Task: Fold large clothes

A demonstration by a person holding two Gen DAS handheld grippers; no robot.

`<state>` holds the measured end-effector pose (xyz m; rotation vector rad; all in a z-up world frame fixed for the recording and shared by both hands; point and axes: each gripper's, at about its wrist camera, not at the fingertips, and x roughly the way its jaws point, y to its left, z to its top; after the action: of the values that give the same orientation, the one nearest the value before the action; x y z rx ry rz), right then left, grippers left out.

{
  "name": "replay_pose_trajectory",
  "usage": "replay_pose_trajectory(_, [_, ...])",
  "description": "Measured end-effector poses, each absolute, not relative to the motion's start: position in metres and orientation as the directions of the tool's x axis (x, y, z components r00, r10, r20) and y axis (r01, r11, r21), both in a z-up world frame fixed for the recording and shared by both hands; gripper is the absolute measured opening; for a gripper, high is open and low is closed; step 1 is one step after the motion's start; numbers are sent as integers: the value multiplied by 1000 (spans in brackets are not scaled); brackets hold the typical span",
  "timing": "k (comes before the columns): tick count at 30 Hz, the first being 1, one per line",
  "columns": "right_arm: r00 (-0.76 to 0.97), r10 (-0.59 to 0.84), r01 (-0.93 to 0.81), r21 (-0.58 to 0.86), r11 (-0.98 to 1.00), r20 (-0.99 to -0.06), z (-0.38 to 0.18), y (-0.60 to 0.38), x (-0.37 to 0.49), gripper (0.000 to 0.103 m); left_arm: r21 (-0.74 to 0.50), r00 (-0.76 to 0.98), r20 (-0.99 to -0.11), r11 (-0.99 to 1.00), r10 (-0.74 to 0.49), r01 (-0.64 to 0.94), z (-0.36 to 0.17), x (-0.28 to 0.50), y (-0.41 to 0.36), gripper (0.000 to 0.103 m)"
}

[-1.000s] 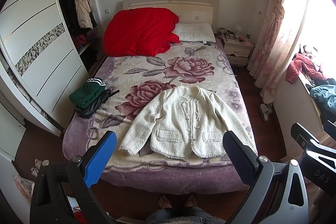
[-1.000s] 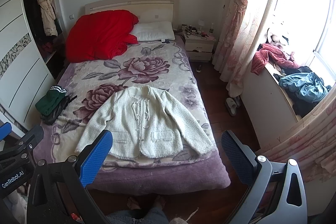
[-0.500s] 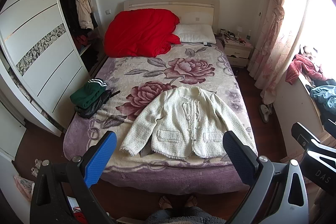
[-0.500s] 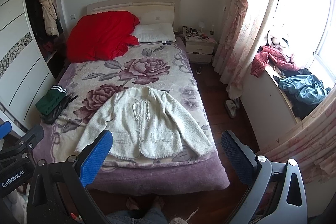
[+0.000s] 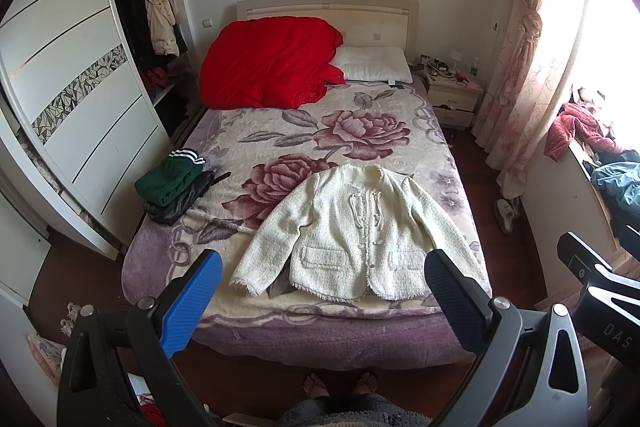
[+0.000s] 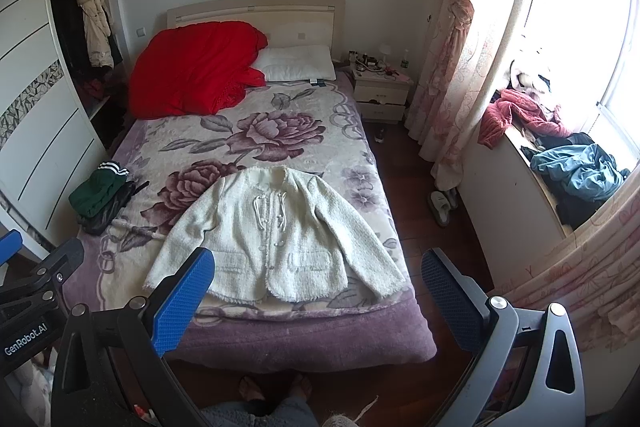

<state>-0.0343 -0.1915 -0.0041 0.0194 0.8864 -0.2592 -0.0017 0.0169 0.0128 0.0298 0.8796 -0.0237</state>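
Observation:
A cream tweed jacket (image 5: 352,231) lies flat and face up near the foot of the bed (image 5: 320,331), sleeves spread out to both sides; it also shows in the right wrist view (image 6: 276,235). My left gripper (image 5: 322,279) is open and empty, held above the foot of the bed, well short of the jacket. My right gripper (image 6: 318,277) is open and empty too, at about the same height, to the right of the left one. The bed (image 6: 304,343) has a floral purple blanket.
A folded green and black clothes pile (image 5: 174,185) sits at the bed's left edge. A red duvet (image 5: 268,63) and white pillow (image 5: 374,65) lie at the head. Wardrobe (image 5: 80,115) on the left, nightstand (image 5: 450,99), curtain and a cluttered window ledge (image 6: 568,163) on the right. Feet (image 5: 340,385) at the bed's foot.
Both views have shifted very slightly; the jacket sits marginally lower in frame. The jacket and both grippers' jaws are unchanged.

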Motion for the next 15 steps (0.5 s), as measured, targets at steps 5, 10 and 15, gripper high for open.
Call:
replay_pose_trajectory(5, [604, -217, 231, -92, 968, -767, -4, -191, -34, 103, 17, 640, -769, 999, -8, 33, 11, -2, 16, 103])
replay_pose_trajectory(10, [605, -217, 231, -92, 969, -766, -4, -190, -35, 103, 17, 640, -768, 999, -8, 33, 12, -2, 16, 103])
replay_pose_trajectory(15, [606, -218, 231, -93, 968, -765, -1, -191, -34, 103, 17, 642, -767, 999, -8, 33, 15, -5, 19, 103])
